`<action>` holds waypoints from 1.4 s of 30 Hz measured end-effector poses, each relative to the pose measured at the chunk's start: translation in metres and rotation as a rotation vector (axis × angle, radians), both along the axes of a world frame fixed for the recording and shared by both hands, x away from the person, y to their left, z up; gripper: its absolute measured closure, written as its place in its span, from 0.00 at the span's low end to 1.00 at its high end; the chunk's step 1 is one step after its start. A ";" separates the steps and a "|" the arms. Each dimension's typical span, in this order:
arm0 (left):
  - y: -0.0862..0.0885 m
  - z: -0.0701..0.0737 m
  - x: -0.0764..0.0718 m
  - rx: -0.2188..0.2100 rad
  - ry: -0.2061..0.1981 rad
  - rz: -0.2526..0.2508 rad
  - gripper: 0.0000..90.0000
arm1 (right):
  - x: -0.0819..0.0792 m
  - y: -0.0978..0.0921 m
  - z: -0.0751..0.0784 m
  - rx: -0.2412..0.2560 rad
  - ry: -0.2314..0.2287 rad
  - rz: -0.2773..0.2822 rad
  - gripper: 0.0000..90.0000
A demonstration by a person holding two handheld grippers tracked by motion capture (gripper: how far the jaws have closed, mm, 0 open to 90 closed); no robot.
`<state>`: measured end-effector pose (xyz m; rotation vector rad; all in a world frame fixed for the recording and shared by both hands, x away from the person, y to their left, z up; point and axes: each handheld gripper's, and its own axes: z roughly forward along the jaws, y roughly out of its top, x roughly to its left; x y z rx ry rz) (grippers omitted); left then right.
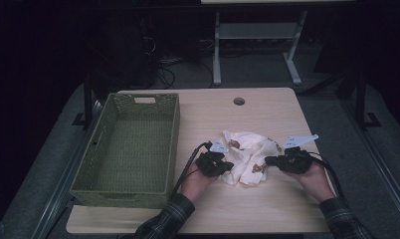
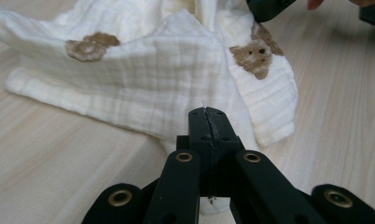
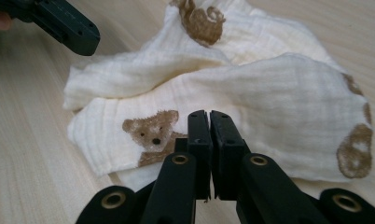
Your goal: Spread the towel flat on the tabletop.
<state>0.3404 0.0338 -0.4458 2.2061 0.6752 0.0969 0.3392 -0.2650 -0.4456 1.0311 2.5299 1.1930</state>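
Crumpled cream cloth (image 1: pixel 245 157) with brown bear prints, lying near the middle of the pale wooden worktop (image 1: pixel 248 209), just right of the green basket (image 1: pixel 131 149). Left gripper (image 1: pixel 223 167) at the cloth's left edge, jaws pressed together on a fold of the fabric: in the left gripper view, tips (image 2: pixel 207 122) meeting along a thin seam with a wisp of thread poking out above, cloth (image 2: pixel 143 79) bunched right behind them and spreading away towards a bear face at upper right. Right gripper (image 1: pixel 273 160) at the cloth's right edge, held from the lower right by a hand (image 1: pixel 315 177). In the right gripper view, jaws (image 3: pixel 209 126) drawn nearly together with only a narrow slit between, set against the lower hem beside a bear print; whether fabric is actually pinched there, not possible to tell. Cloth (image 3: pixel 251 98) folded over itself in that view, one layer humped above another, more bear marks at the top and far right. Other gripper's black tip visible at the top corner of each gripper view, close to the cloth. Basket standing along the worktop's left side.
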 end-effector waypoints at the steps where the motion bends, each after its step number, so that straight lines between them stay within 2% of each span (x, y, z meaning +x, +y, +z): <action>1: 0.001 0.000 0.000 -0.003 0.003 0.001 1.00 | -0.001 -0.001 0.001 0.007 0.000 -0.006 0.96; 3: 0.000 0.000 0.001 -0.022 0.014 0.003 1.00 | 0.000 -0.004 0.002 0.013 -0.014 -0.003 0.95; 4: -0.001 -0.001 0.001 -0.017 0.012 -0.004 0.95 | 0.000 -0.005 0.002 0.017 -0.011 -0.001 0.95; 5: -0.004 -0.003 0.001 -0.019 0.008 -0.002 0.79 | 0.000 -0.005 0.002 0.016 -0.002 -0.007 0.95; 8: -0.011 -0.008 -0.001 -0.013 0.002 -0.013 0.67 | 0.000 -0.004 0.000 0.004 0.002 -0.007 0.96; 9: -0.013 -0.009 -0.002 -0.019 0.000 -0.012 0.66 | 0.000 -0.005 0.001 0.007 -0.006 -0.008 0.96; 11: -0.018 -0.012 -0.002 -0.004 -0.002 -0.018 0.69 | 0.000 -0.006 0.004 0.018 -0.014 -0.009 0.96; 14: -0.021 -0.015 0.000 0.017 -0.006 -0.028 0.87 | -0.001 -0.007 0.004 0.020 -0.013 -0.016 0.97; 15: -0.021 -0.015 0.001 0.016 -0.002 -0.030 0.94 | -0.001 -0.008 0.004 0.017 -0.015 -0.016 0.97; 17: -0.021 -0.013 0.001 -0.002 0.008 -0.022 0.97 | -0.001 -0.009 0.005 0.013 -0.022 -0.011 0.96; 18: -0.020 -0.012 0.001 0.006 0.001 -0.030 0.97 | -0.001 -0.009 0.005 0.013 -0.025 -0.011 0.97; 21: -0.017 -0.007 0.001 -0.006 -0.008 -0.022 0.98 | -0.002 -0.012 0.007 0.013 -0.028 -0.018 0.96; 23: -0.012 -0.002 0.001 -0.037 -0.016 -0.001 0.98 | -0.003 -0.015 0.009 0.009 -0.041 -0.022 0.96; 25: -0.005 0.004 0.003 -0.044 -0.028 0.020 0.98 | -0.004 -0.020 0.012 0.012 -0.049 -0.033 0.96; 28: 0.007 0.011 0.006 -0.067 -0.056 0.080 0.98 | -0.005 -0.030 0.016 0.017 -0.067 -0.053 0.97; 34: 0.020 0.015 0.011 -0.061 -0.078 0.169 0.97 | -0.005 -0.053 0.018 0.013 -0.070 -0.118 0.97; 39: 0.021 0.017 0.010 -0.058 -0.088 0.184 0.97 | -0.002 -0.076 0.018 -0.009 -0.068 -0.190 0.97; 42: 0.022 0.020 0.009 -0.078 -0.091 0.184 0.97 | 0.001 -0.089 0.015 -0.018 -0.058 -0.225 0.97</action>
